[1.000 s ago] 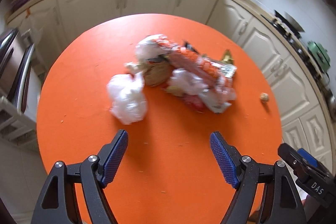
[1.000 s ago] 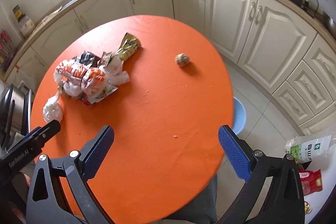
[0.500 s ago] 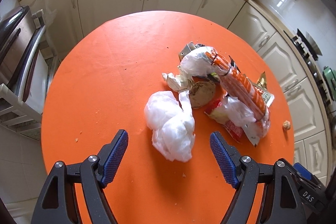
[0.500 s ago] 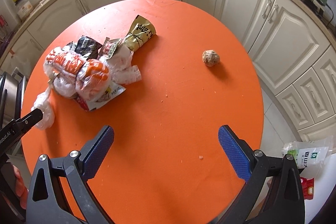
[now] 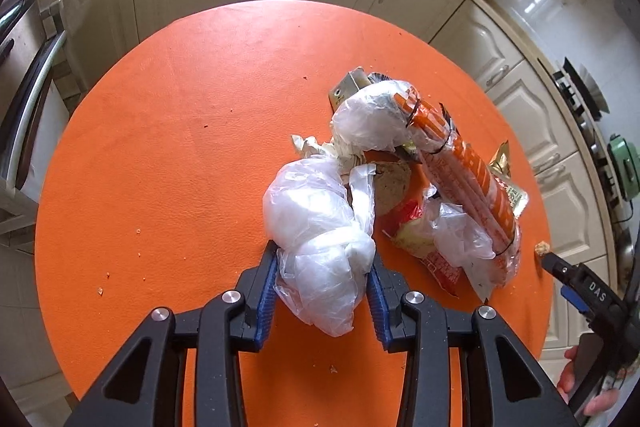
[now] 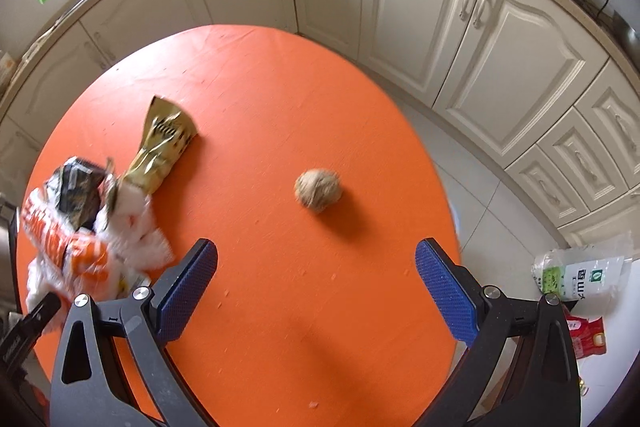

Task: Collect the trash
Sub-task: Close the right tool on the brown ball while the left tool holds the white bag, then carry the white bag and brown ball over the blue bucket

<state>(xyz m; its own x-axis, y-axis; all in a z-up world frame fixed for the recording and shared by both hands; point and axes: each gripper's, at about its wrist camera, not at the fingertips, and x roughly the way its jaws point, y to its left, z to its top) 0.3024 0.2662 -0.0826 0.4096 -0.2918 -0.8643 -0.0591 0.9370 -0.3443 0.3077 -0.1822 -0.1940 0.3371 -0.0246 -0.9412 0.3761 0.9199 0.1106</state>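
The left gripper (image 5: 322, 281) has just closed its jaws on the white bag (image 5: 320, 227), whose long axis runs near to far on the orange table (image 5: 160, 147), just left of the wrapper pile (image 5: 440, 187). The right gripper (image 6: 316, 279) gapes open, empty, with the brown ball (image 6: 318, 189) just beyond it.

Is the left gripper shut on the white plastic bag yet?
Shut on it: the left gripper has just been closing, and both blue pads press the white plastic bag on the orange table.

"DAS" on right gripper (image 5: 591, 297)
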